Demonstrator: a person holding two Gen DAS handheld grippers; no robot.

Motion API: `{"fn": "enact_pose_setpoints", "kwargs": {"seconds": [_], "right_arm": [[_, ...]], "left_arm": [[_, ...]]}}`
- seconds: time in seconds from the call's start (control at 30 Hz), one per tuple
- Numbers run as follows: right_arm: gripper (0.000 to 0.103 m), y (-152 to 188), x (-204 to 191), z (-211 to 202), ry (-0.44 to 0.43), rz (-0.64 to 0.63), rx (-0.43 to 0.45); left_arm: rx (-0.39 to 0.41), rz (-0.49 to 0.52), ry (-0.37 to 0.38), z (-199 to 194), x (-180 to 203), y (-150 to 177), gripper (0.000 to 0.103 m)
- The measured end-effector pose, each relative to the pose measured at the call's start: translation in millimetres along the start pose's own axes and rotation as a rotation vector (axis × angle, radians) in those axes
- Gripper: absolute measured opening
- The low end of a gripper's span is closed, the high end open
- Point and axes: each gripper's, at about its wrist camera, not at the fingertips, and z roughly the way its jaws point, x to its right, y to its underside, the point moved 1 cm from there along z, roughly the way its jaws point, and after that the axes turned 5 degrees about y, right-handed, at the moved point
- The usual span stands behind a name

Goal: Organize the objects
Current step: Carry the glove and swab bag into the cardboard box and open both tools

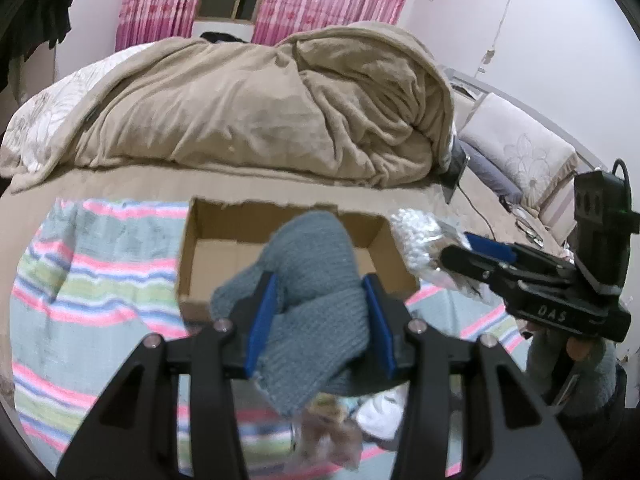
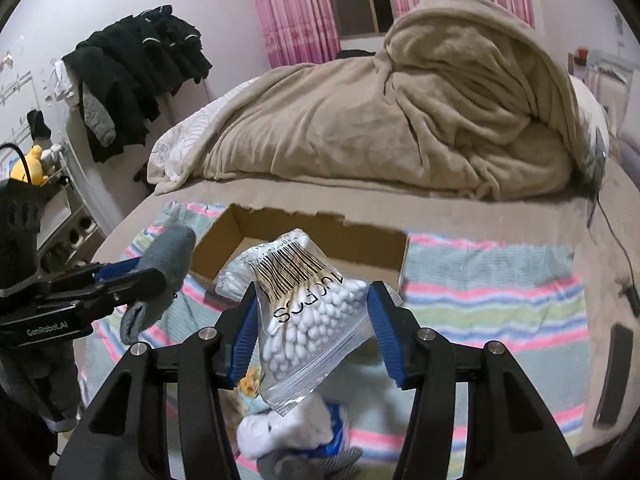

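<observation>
Both hands are loaded and the cardboard box (image 1: pixel 216 256) looks bare inside as far as its floor shows, so the sorting seems barely begun — nothing visible has been put away yet. The left tool (image 1: pixel 320 312) is clamped on a grey-blue knitted sock (image 1: pixel 316 280), which bulges up between the blue pads at the centre of the left wrist view and hangs in front of the box's near wall, not yet inside it. The right tool (image 2: pixel 312 332) pinches a clear zip bag of cotton swabs (image 2: pixel 304 308) in the lower middle of the right wrist view, barcode upward, held just short of the box opening. The box sits on a striped towel (image 1: pixel 92 280) spread on the bed, mid-frame. Still loose on the towel at the bottom of the right wrist view are a white cloth bundle (image 2: pixel 280 428) and something grey beside it — these look left to gather, though blur hides what they are.
</observation>
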Motion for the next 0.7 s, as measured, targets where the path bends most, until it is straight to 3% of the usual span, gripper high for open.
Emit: {"fn": "enact_pose_setpoints", "kwargs": {"seconds": [0.3,0.7], "right_arm": [[0.055,-23,5,37,-0.004,-0.022,-0.002],[0.055,-8,11,103,-0.032,-0.01,-0.118]], "left_arm": [[-0.007,-0.005,-0.002,44,-15,-21,0.045],[-0.119,-0.027,0.005,116,-34,-8,0.046]]}}
